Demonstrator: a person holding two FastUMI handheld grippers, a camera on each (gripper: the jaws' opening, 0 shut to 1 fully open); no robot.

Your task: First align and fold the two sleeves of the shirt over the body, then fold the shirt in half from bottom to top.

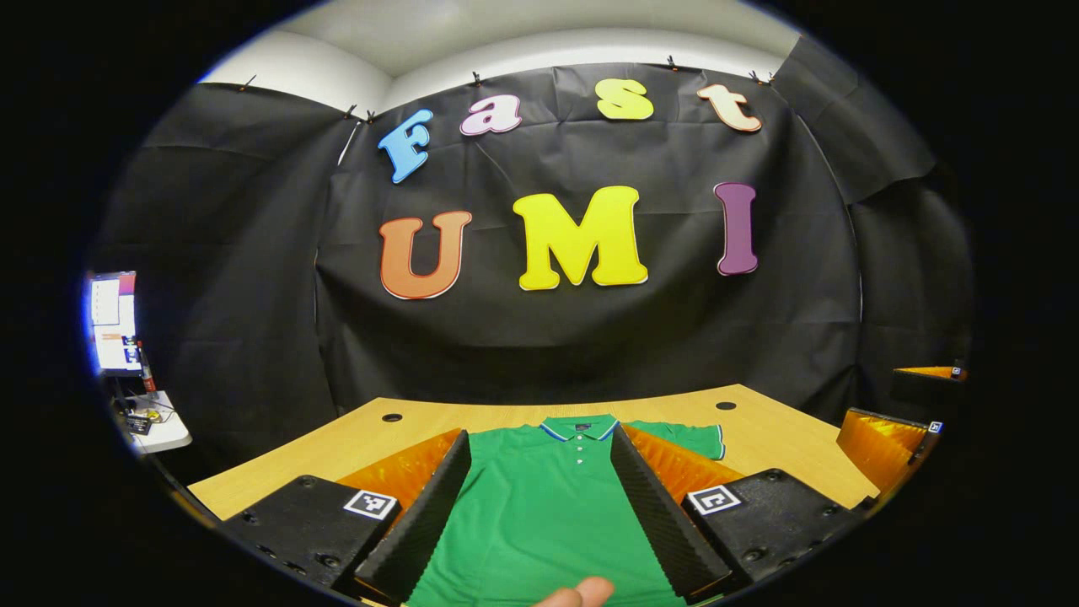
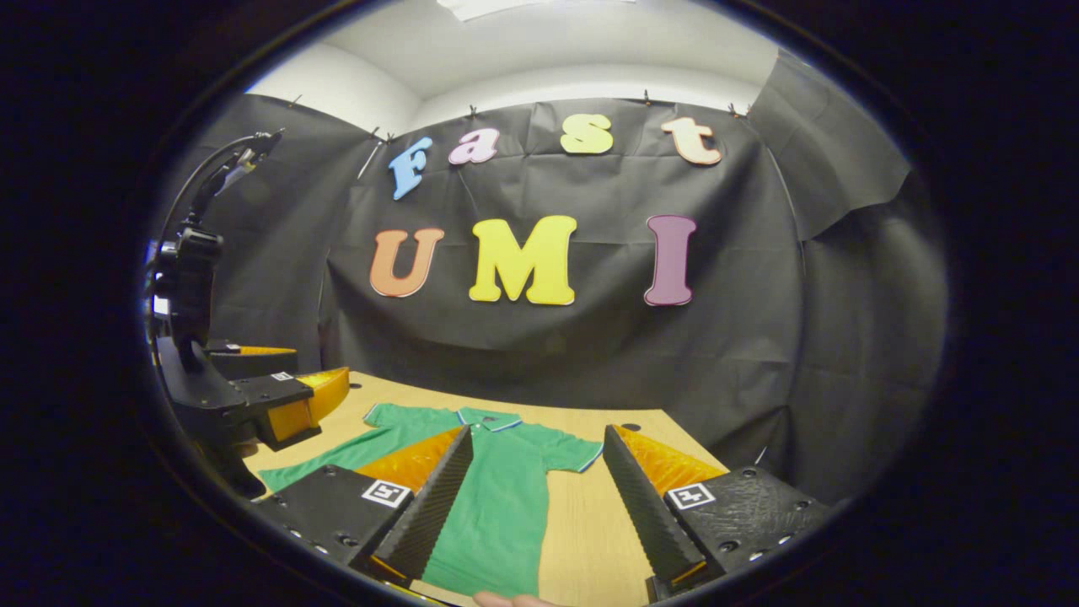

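Green polo shirt (image 1: 539, 506) lies flat on wooden desk (image 1: 775, 438), front up, collar w/ blue-white trim at far end, buttons down the placket. Both short sleeves spread out to the sides, unfolded; cuffs trimmed same as collar. Hem nearest the cameras.

- The left gripper (image 1: 539, 472) is held above the near edge of the table, its two fingers spread wide apart and gripping nothing.
- A fingertip (image 1: 582, 593) of the person's hand shows at the bottom of the left gripper view.
- The right gripper (image 2: 535, 480) hovers with its fingers wide apart too, toward the table's right edge.
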